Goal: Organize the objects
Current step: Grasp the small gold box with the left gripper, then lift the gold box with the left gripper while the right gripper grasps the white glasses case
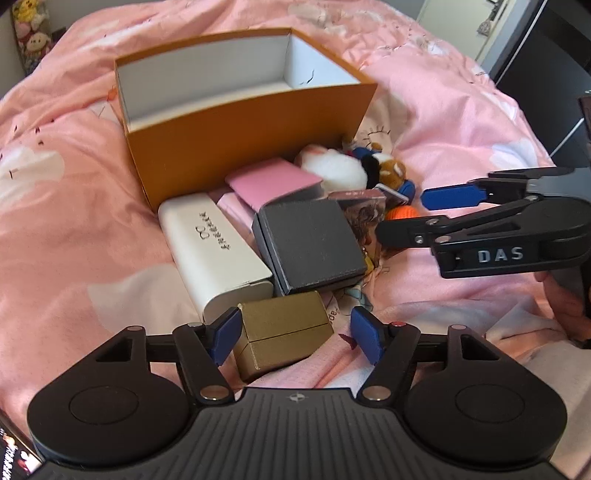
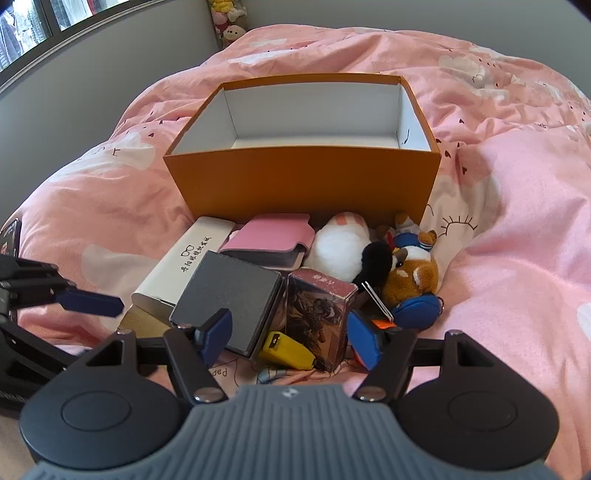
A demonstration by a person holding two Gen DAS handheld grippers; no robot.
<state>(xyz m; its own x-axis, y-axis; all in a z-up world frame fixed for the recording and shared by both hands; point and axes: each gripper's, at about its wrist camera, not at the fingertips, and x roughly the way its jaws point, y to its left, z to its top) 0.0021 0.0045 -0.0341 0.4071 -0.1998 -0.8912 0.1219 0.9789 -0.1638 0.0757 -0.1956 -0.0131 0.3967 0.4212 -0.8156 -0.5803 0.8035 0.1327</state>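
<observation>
An empty orange box (image 1: 236,147) (image 2: 306,177) with a white inside stands on the pink duvet. In front of it lies a pile: a white glasses case (image 1: 218,254) (image 2: 177,269), a pink case (image 1: 273,181) (image 2: 269,236), a dark grey box (image 1: 312,245) (image 2: 232,295), a gold box (image 1: 284,332), a card box (image 2: 319,315), a yellow connector (image 2: 286,350) and plush toys (image 2: 373,258). My left gripper (image 1: 297,334) is open around the gold box, its left pad at the box's side. My right gripper (image 2: 290,338) is open and empty over the card box and the yellow connector; it also shows in the left wrist view (image 1: 417,208).
The pink duvet (image 2: 517,221) rises in soft folds around the pile. A blue coin pouch (image 2: 415,312) and an orange item (image 1: 402,213) lie at the pile's right. Plush toys (image 2: 229,18) sit by the grey wall at the far end.
</observation>
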